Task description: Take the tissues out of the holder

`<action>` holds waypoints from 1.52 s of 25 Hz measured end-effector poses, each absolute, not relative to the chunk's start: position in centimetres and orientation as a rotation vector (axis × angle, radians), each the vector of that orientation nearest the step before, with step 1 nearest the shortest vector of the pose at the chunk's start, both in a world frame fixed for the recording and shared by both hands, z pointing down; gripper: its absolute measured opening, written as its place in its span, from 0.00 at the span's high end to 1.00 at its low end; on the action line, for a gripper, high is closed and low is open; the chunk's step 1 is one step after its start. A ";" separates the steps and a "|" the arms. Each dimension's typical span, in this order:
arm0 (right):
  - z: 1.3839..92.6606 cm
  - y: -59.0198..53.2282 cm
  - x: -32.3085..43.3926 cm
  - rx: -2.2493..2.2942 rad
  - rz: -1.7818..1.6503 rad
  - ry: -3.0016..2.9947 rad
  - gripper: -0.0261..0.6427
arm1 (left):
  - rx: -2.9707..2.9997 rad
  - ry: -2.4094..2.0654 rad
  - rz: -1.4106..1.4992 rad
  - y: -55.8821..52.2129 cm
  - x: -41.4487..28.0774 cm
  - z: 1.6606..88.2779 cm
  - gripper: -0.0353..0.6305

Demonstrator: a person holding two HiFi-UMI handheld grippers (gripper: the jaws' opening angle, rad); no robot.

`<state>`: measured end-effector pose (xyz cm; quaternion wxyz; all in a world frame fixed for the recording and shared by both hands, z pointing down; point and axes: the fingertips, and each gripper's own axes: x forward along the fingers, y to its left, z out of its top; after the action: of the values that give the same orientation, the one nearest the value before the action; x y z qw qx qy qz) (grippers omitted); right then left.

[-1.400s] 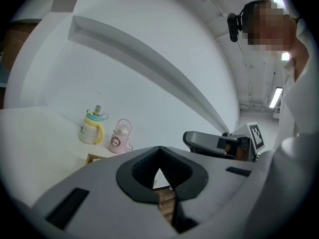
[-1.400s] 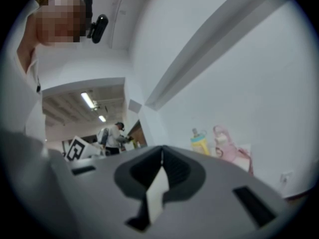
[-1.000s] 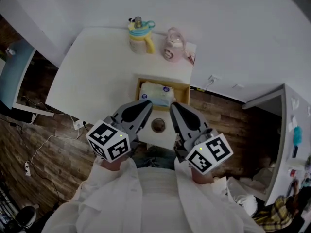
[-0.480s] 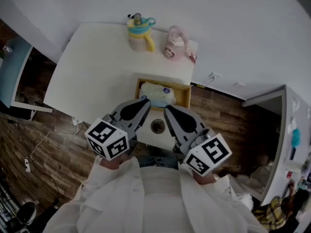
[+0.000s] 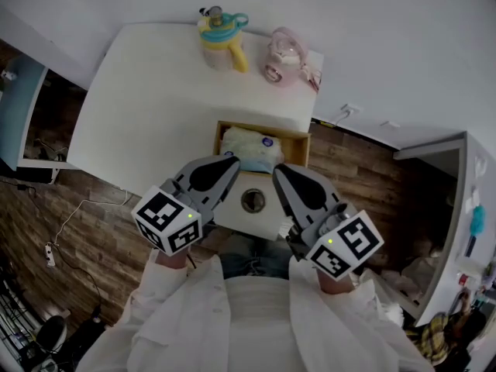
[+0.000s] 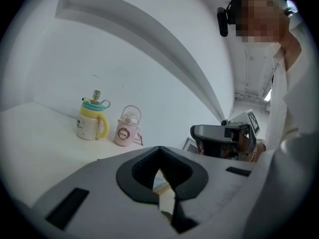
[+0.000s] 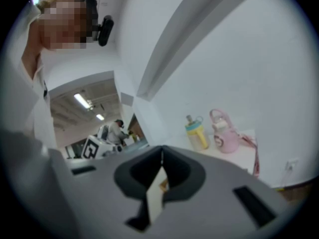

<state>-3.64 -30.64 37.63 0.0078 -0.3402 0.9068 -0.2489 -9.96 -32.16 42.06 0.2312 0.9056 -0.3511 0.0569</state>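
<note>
A pale tissue pack (image 5: 249, 147) lies in a wooden holder (image 5: 304, 147) at the near edge of the white table (image 5: 147, 115). In front of it sits a white panel with a round hole (image 5: 252, 201). My left gripper (image 5: 232, 163) hovers just left of the pack's near end, shut, with nothing held. My right gripper (image 5: 280, 170) is at the pack's near right, also shut and empty. In the left gripper view the jaws (image 6: 159, 151) meet at their tips, as they do in the right gripper view (image 7: 161, 151). Neither touches the tissues.
A yellow lidded cup (image 5: 218, 39) and a pink bottle (image 5: 284, 56) stand at the table's far edge by the white wall; both also show in the left gripper view, cup (image 6: 92, 119) and bottle (image 6: 128, 132). Wooden floor with cables lies to the left.
The head view has shifted a little. Both grippers stay shut near the holder's front; the right one has drifted slightly to the right.
</note>
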 end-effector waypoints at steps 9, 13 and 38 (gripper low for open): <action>38.5 -30.6 -3.8 -1.018 -0.833 2.858 0.94 | 2.609 -0.884 0.374 -33.7 -9.5 44.0 0.93; 39.6 -30.8 -3.6 -1.028 -0.832 2.884 0.94 | 2.643 -0.856 0.409 -34.2 -9.4 44.1 0.93; 43.1 -31.8 -5.2 -1.127 -0.703 3.079 0.94 | 2.829 -0.856 1.118 -37.8 -7.4 47.9 0.87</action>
<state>-5.24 -31.84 43.09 -0.1056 -0.3343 0.9131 -0.2083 -7.39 -37.77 47.87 -0.0091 0.8953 -0.2708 0.3536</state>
